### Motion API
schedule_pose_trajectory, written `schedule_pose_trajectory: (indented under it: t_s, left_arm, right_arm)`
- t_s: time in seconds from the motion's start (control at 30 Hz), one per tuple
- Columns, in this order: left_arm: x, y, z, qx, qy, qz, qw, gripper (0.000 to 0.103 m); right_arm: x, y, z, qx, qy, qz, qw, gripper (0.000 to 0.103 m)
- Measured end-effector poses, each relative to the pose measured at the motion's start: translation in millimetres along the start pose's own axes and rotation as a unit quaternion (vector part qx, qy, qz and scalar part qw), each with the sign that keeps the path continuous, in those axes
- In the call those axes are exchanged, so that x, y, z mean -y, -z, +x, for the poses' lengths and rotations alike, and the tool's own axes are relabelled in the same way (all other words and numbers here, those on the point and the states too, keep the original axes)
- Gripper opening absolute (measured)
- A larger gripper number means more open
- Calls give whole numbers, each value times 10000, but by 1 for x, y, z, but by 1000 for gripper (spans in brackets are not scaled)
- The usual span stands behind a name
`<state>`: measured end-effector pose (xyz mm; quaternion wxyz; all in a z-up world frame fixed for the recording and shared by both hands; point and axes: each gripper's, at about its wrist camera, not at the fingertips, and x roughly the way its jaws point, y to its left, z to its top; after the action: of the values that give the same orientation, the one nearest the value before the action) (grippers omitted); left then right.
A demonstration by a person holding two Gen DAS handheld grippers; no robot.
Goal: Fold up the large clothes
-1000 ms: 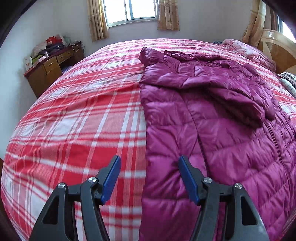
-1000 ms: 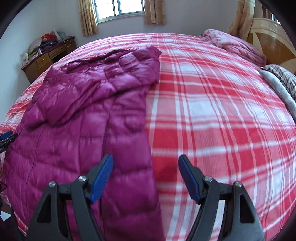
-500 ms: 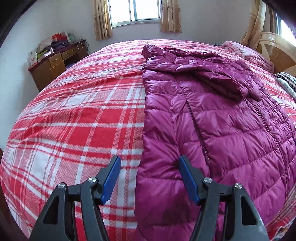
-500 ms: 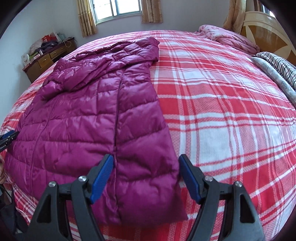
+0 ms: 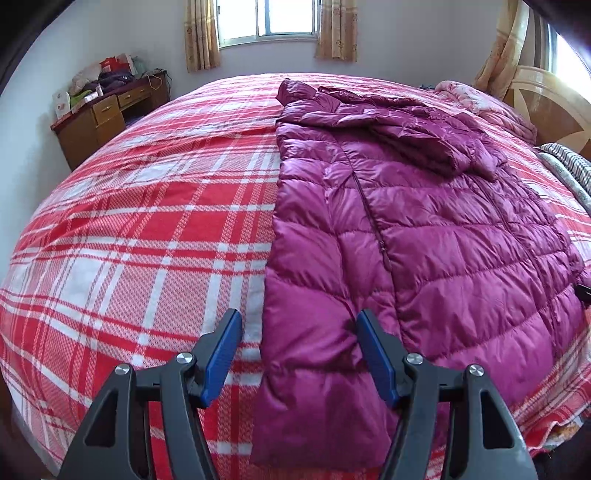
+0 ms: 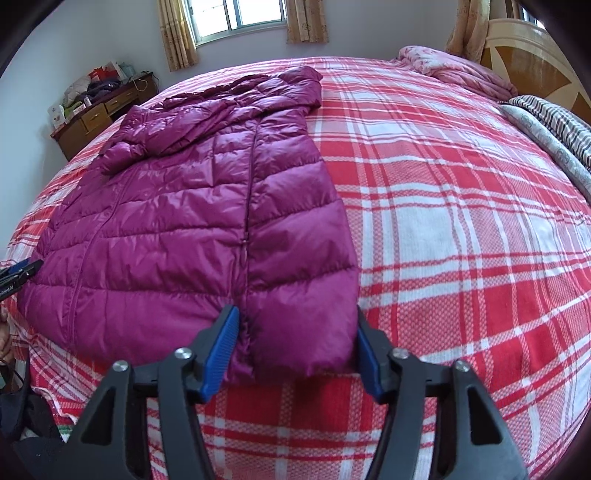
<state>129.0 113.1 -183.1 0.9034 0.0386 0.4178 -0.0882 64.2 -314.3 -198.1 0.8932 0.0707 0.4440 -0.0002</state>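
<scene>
Shiny purple coat (image 5: 424, 236) in front of the black grippers with blue pads (image 5: 221, 354), red and white check blanket (image 5: 147, 221) under it, brown desk (image 5: 107, 118) far left, tan curtains (image 5: 199, 33), pink quilt (image 6: 461, 70) and striped pillow (image 6: 554, 122) far right

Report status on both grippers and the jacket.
Left gripper open over jacket hem corner. Right gripper just been closing, straddling opposite corner, no grip visible. Sleeves folded in. Nothing in the way.

black hand-held gripper (image 5: 297, 354) — blue pads, silver screws
</scene>
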Motion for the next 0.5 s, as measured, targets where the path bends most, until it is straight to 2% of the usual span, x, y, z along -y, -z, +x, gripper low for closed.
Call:
schedule_pose_trajectory:
  t_s: [0.07,0.1,0.17,0.23,0.33,0.43,0.5]
  left_arm:
    - [2,4,-3,-2,81,67,9999,65]
    - [3,6,-5,6,123,101,9999,63]
    - [6,9,-8,15,206,183,9996,43]
    - [7,9,-12,-3,384,210,9990,15]
    - [4,5,-25,97,521,182,9984,7]
    - [-5,-2,-58,455,850,85,9953,6]
    - [-12,-8,-85,741,1122,2,9909,6]
  right_arm:
    - [2,1,-2,-10,-235,111,9997,32]
    - [3,0,-2,-29,-417,189,9989,27]
    - [2,0,-4,1,-523,239,9983,18]
    - [-3,0,-11,91,-556,151,9983,14]
    - [-6,-3,-29,301,-740,181,9966,13]
    - [-4,-7,-60,575,-1046,258,9925,12]
    - [-5,-8,-82,786,-1103,223,9905,12]
